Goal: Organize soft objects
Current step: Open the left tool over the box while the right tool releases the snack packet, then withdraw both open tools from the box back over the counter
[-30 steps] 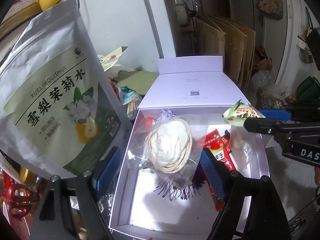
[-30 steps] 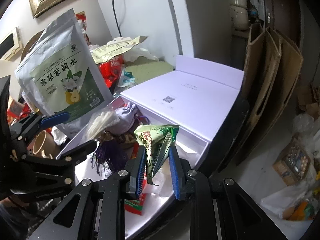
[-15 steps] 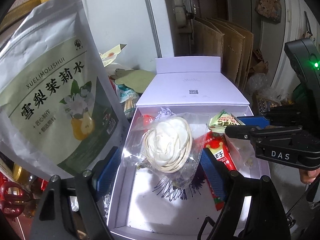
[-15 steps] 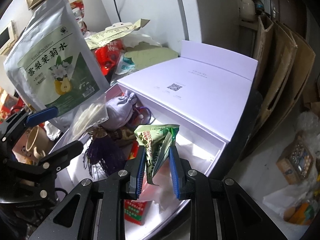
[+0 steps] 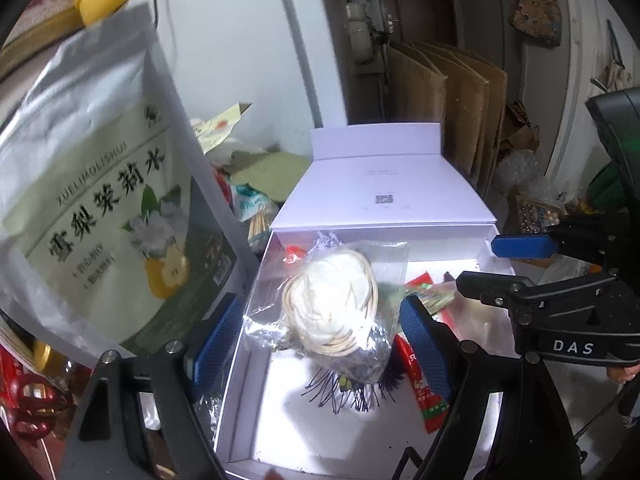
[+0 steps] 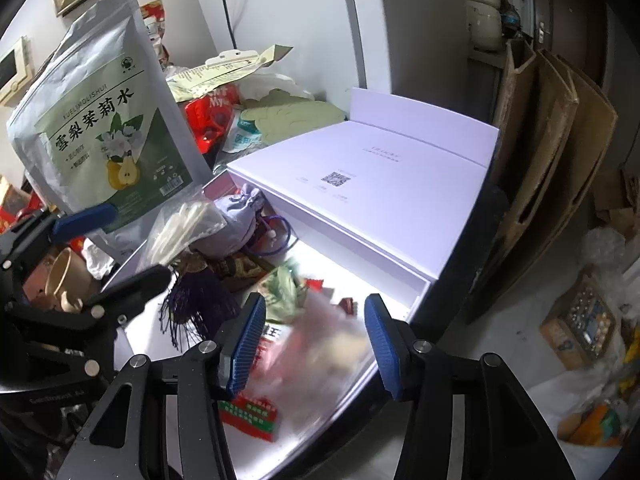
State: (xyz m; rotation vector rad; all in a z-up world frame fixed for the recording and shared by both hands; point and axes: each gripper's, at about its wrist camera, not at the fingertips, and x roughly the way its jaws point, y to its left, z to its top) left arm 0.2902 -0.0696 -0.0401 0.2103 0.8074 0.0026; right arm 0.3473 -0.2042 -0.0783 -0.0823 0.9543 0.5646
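Progress looks late-stage: right gripper (image 6: 314,344) jaws spread and empty, green snack packet (image 6: 284,294) lying in white box (image 6: 416,280) just beyond its fingertips; left gripper (image 5: 320,344) also spread, straddling bagged white coil (image 5: 330,306), silver pouch (image 5: 100,184) left outside.

Right tongs (image 6: 314,344) spread wide over white box (image 6: 400,264), green packet (image 6: 284,294) lying inside, blurred.

On the silver and green pouch (image 6: 108,128) I read "XUELIMOLISHUI" above "雪梨茉莉水". My right gripper (image 5: 532,264) carries "DAS" in white letters. The white box lid (image 6: 360,168) shows a QR code, its small print illegible.
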